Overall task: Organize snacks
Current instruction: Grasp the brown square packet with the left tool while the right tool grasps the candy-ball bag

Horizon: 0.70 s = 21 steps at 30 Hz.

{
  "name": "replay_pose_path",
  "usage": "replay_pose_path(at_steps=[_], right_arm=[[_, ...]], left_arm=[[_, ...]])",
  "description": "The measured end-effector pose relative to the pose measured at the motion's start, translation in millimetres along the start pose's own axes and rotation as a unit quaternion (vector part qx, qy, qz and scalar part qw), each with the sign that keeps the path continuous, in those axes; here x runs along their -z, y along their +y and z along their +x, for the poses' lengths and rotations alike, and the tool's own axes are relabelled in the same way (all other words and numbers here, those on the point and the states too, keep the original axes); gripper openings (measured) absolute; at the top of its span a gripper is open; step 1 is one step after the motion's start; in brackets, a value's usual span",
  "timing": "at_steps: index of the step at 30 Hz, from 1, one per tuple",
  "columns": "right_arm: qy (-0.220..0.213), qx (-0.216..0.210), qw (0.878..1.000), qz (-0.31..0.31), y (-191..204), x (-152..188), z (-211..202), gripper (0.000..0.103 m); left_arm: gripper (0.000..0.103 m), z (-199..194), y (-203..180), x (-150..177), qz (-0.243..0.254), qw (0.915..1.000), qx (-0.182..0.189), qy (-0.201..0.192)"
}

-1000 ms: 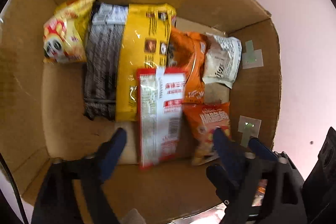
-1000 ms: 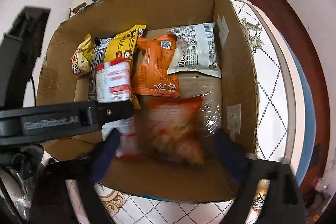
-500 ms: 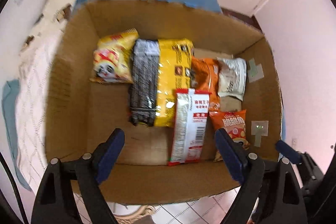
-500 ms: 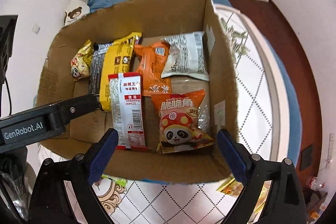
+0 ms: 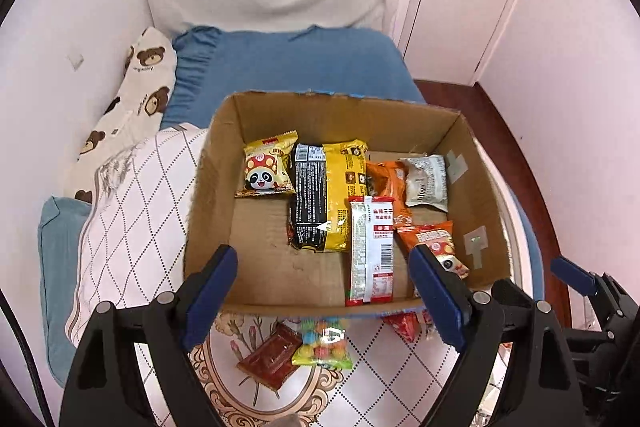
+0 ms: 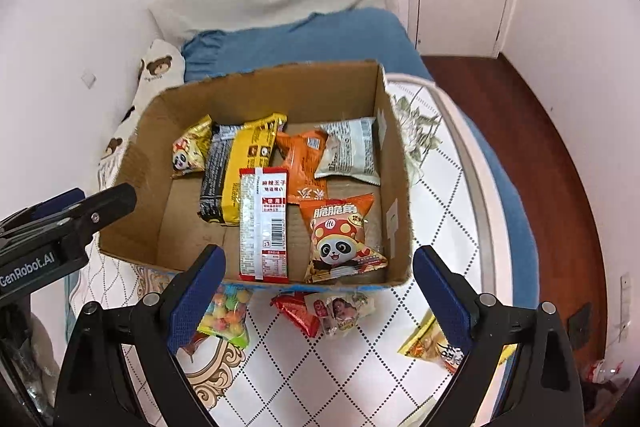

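Now both grippers hang above the near wall of the cardboard box (image 5: 208, 187), and nothing is between their fingers. The left gripper (image 5: 324, 291) has its jaws wide apart and empty; the right gripper (image 6: 320, 287) is the same, wide apart and holding nothing.

The box stands on a bed cover with a diamond pattern (image 6: 436, 187). Inside the box, along the far wall, lie a yellow panda packet (image 5: 268, 167) in the left corner, then a black and yellow bag (image 5: 326, 195), an orange packet (image 5: 386, 177) and a white-grey packet (image 5: 426, 183) near the right wall. Closer to the near wall lies a long red and white packet (image 6: 262, 223), and just beside it, toward the right wall, an orange panda packet (image 6: 340, 239). The left part of the box floor is bare cardboard.

Outside the box, on the cover just beside its near wall, lie a bag of coloured candies (image 5: 324, 345), a brown-red wrapper (image 5: 270, 359) touching it, a red wrapper (image 6: 298, 313) and a pale printed packet (image 6: 344, 309). A yellow packet (image 6: 430, 345) lies more to the right, partly hidden behind the right gripper's finger. A bear-print pillow (image 5: 136, 95) lies along the wall on the left
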State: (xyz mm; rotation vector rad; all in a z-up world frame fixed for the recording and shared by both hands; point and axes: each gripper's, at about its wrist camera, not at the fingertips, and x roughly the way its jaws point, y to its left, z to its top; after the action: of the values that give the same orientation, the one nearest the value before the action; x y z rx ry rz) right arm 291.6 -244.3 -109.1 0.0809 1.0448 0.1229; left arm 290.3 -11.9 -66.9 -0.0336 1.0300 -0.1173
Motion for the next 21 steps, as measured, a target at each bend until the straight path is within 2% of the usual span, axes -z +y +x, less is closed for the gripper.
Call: replay_pose_path(at_steps=[11, 14, 19, 20, 21], right_arm=[[-0.059, -0.014, 0.998, -0.01, 11, 20, -65, 0.097], [-0.06, -0.027, 0.998, -0.002, 10, 25, -71, 0.097], [-0.024, -0.065, 0.997, 0.031, -8, 42, -49, 0.096], [-0.011, -0.073, 0.996, 0.041, -14, 47, -38, 0.086], [-0.001, -0.078, 0.996, 0.049, -18, 50, -29, 0.07]], left_arm=[[0.088, -49, 0, 34, 0.0, 0.9991, 0.004, -0.043], [0.088, -56, 2, 42, -0.008, 0.9989, 0.007, -0.045], [0.088, -46, 18, 60, -0.037, 0.9988, -0.009, -0.03], [0.088, -37, 24, 66, -0.046, 0.9987, -0.013, -0.017], [0.088, -27, 30, 71, -0.053, 0.9984, -0.018, -0.004]])
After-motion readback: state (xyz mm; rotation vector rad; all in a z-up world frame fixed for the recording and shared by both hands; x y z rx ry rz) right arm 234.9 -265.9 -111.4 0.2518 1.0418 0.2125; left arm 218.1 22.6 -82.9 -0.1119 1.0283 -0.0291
